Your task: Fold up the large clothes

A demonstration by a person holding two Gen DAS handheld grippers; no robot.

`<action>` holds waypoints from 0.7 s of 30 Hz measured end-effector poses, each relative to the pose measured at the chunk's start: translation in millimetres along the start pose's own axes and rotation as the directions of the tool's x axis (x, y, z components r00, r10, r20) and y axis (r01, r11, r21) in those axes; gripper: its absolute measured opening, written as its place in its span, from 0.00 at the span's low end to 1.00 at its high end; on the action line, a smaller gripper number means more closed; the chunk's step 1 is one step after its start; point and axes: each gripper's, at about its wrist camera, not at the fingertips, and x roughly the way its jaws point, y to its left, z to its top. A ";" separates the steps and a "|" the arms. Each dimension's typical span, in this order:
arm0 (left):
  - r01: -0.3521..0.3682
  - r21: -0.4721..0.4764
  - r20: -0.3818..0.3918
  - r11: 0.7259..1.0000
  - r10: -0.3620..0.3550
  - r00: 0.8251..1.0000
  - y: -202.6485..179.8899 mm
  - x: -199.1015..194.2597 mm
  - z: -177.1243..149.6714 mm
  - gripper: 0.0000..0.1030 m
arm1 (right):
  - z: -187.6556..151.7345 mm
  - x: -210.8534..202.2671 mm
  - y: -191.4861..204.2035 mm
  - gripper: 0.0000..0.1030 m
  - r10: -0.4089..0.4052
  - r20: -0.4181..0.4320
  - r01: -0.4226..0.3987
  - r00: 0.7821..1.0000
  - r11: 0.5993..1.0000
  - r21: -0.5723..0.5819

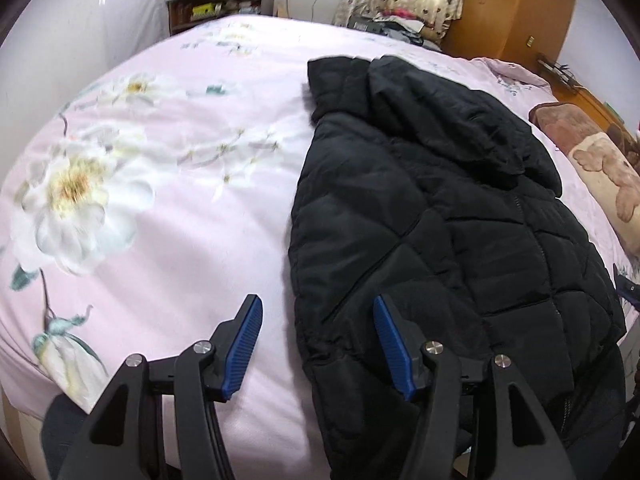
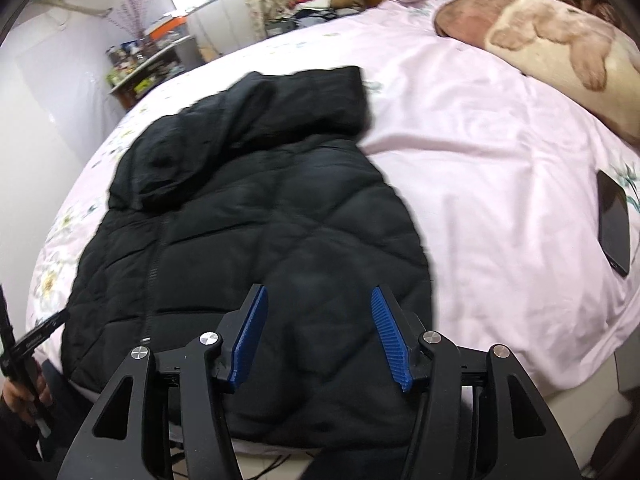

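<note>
A black quilted puffer jacket (image 1: 440, 220) lies spread on the pink floral bed sheet (image 1: 180, 200), hood towards the far side and its hem near the bed's front edge. My left gripper (image 1: 316, 312) hangs open above the jacket's left hem edge, with nothing between its blue pads. In the right wrist view the same jacket (image 2: 248, 220) fills the middle. Over its lower right part my right gripper (image 2: 318, 304) stands open and holds nothing. At the lower left of that view a hand (image 2: 20, 396) grasps the other gripper's handle.
A dark phone (image 2: 614, 224) lies on the sheet (image 2: 500, 160) to the right of the jacket. A brown and cream blanket (image 2: 552, 40) sits at the bed's head. Cluttered shelves (image 1: 216, 4), a curtain and a wooden wardrobe (image 1: 516, 4) stand beyond the bed.
</note>
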 end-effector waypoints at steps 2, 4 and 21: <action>0.010 -0.017 -0.012 1.000 -0.010 1.000 3.6 5.8 -2.8 0.64 | 2.7 4.0 -14.6 0.54 -0.017 -0.004 0.017 1.000 0.999 0.030; 0.038 -0.038 -0.031 0.999 -0.039 0.999 5.3 12.5 -5.7 0.67 | 5.8 7.8 -28.8 0.54 -0.029 -0.011 0.030 1.000 0.998 0.063; 0.100 0.032 -0.125 0.995 -0.095 0.988 -29.8 24.9 -22.6 0.44 | -1.9 45.9 -46.6 0.32 0.168 -0.233 -0.133 0.958 0.978 0.160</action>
